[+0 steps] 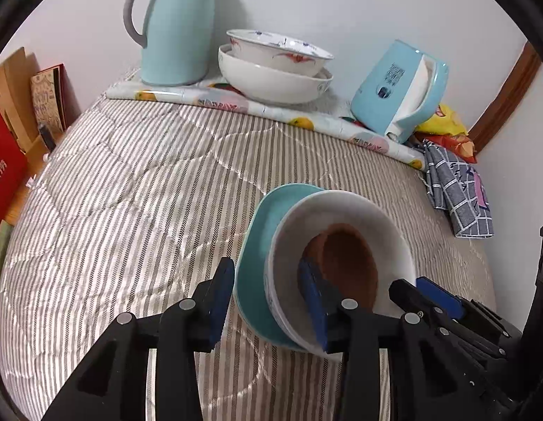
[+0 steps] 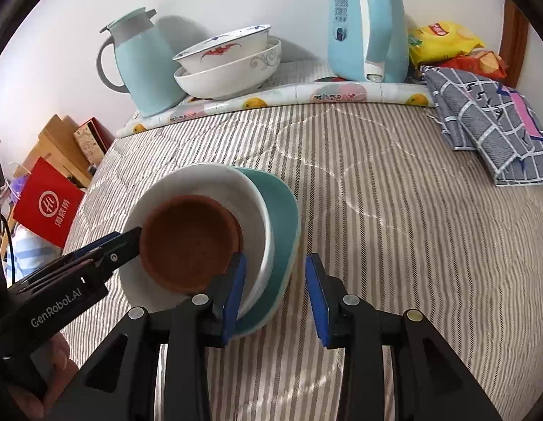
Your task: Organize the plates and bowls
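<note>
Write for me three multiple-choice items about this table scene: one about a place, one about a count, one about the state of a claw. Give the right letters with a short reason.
1. Where does the brown dish lie?
A. Inside the white bowl
B. On the kettle
C. Under the checked cloth

2. How many stacked bowls stand beside the thermos?
A. One
B. Two
C. Four

3. How is the right claw?
A. Shut, with nothing between its fingers
B. Open, one finger inside the white bowl and one outside the teal plate
C. Shut on the thermos handle

Key: 1 A, the white rim rings the brown dish; 2 B, one patterned bowl sits in a plainer one; 3 B, cloth shows between the outer finger and the plate.
</note>
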